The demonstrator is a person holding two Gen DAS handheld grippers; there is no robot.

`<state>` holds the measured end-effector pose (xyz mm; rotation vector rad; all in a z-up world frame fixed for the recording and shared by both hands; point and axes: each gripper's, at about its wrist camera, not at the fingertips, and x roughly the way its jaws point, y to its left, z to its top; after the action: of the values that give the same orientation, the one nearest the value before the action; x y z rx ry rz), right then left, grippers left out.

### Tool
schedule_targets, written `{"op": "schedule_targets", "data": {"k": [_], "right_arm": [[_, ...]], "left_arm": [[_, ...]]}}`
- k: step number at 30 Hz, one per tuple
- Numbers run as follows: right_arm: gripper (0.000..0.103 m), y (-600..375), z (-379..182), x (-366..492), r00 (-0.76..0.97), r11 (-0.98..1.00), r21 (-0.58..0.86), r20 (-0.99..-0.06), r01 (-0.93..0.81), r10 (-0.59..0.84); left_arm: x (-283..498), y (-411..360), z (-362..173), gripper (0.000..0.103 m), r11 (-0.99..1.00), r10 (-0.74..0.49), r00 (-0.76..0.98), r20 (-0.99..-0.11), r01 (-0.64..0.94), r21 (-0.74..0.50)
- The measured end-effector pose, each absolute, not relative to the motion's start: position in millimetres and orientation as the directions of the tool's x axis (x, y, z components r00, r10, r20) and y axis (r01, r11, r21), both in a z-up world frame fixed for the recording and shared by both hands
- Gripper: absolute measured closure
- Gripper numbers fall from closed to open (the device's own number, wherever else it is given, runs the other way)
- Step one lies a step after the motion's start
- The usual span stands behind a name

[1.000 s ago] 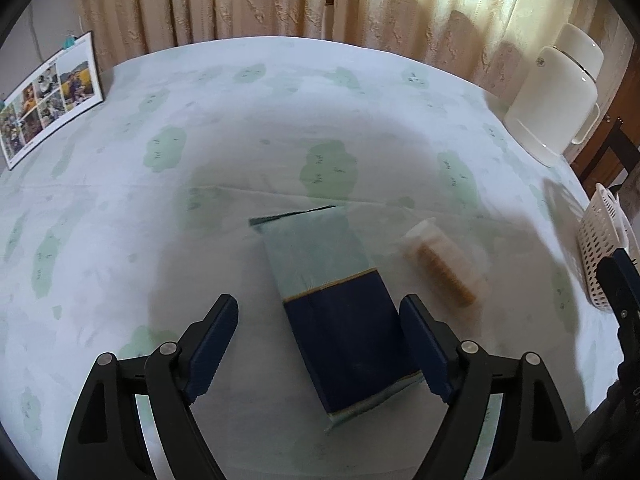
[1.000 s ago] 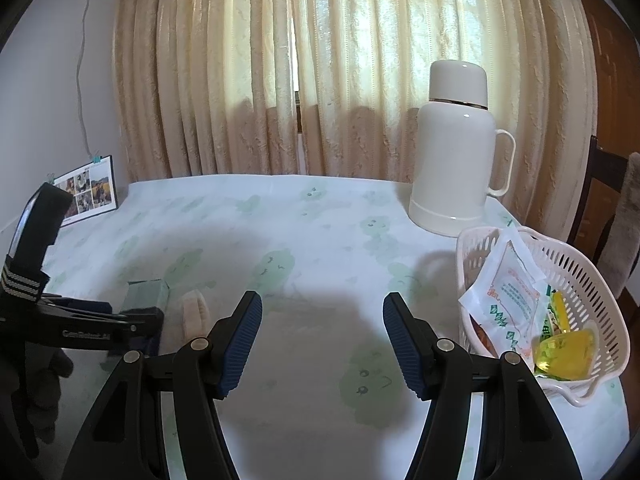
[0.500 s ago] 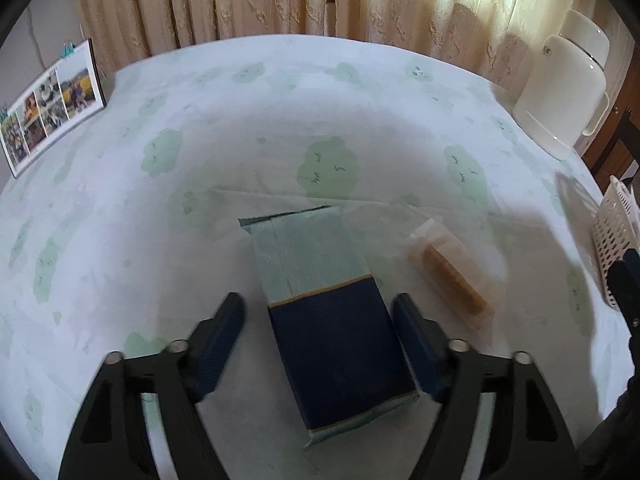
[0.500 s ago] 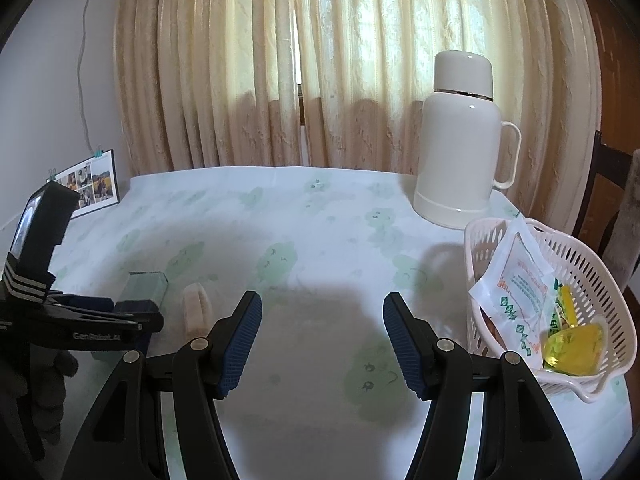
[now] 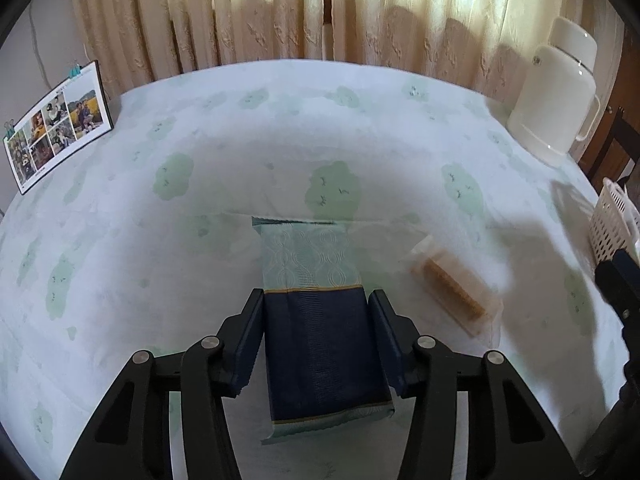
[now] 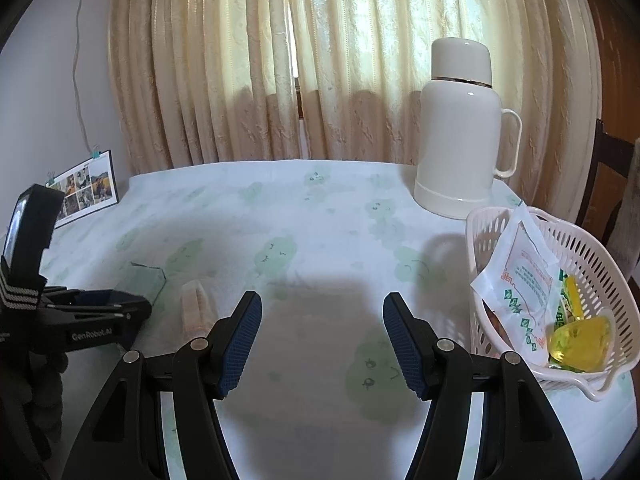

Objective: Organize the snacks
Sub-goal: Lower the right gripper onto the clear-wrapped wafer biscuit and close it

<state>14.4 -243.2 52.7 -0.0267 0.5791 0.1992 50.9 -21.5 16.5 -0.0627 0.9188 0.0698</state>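
Left gripper [image 5: 316, 344] tilted down, jaws just closing, pads now against both long sides of flat navy-and-pale-green foil snack packet [image 5: 320, 320] lying on table, earlier clear of it. Right gripper [image 6: 322, 340] level-ish, parted, empty, beside white plastic basket [image 6: 600, 264].

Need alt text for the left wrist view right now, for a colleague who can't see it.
The left gripper has been closing around the navy end of a navy-and-teal snack packet lying flat on the cloud-print tablecloth. A clear-wrapped biscuit pack lies to its right; a white thermos stands far right.
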Motion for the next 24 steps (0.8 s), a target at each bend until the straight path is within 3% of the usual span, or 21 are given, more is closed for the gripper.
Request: {"op": "schedule_targets", "data": {"k": [14, 24], "right_arm": [[0.039, -183, 33, 30, 0.673, 0.916, 0.022, -0.671, -0.401, 0.311], [0.040, -152, 15, 60, 0.581, 0.895, 0.040, -0.748, -0.444, 0.321]], "left_arm": [[37, -1, 34, 0.058, 0.990, 0.005, 0.657, -0.754, -0.108, -0.088], [29, 3, 43, 0.058, 0.987, -0.022, 0.679, -0.734, -0.105, -0.126]]}}
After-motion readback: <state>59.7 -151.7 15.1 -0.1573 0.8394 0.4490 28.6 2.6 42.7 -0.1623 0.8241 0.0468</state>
